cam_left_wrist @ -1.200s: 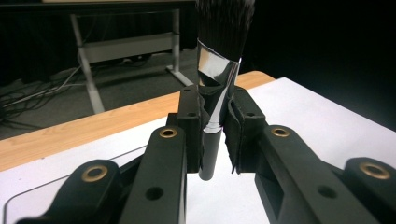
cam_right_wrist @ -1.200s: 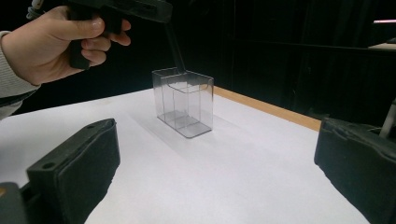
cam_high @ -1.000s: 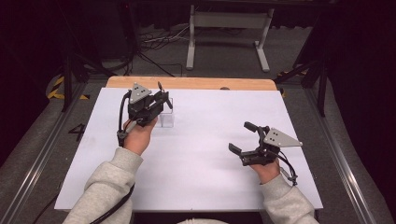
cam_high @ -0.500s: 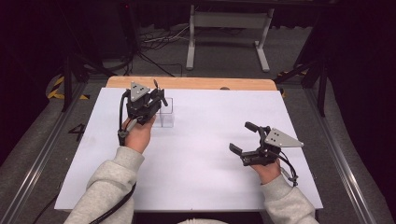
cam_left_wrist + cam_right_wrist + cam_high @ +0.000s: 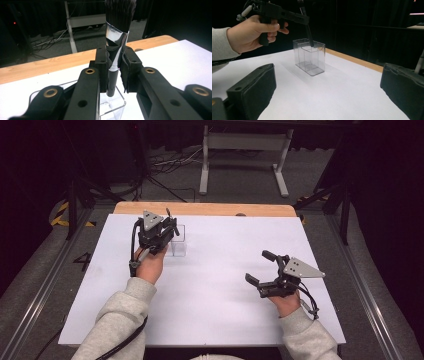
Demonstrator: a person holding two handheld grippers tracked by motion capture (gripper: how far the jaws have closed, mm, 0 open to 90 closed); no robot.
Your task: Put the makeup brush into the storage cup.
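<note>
My left tool [image 5: 115, 72] clamps a brush [image 5: 115, 37] with black bristles, shiny silver ferrule and black handle, bristles up, its handle end just inside the clear plastic rectangular container [image 5: 310, 56] on the white table [image 5: 220, 285]. My right tool [image 5: 264, 270] gapes open, well apart.

Lab or recording studio, not home. Black curtains all round, dark grey carpeted floor [image 5: 240, 180]. Wooden table [image 5: 200, 209] under white sheet [image 5: 220, 270], wood bare along far edge. Metal rails [image 5: 40, 290] flank left and right edges. White steel frame stand [image 5: 245, 150] beyond far edge, loose cables [image 5: 165, 165] on floor, yellow-black hazard tape [image 5: 62, 212] near far left corner.
</note>
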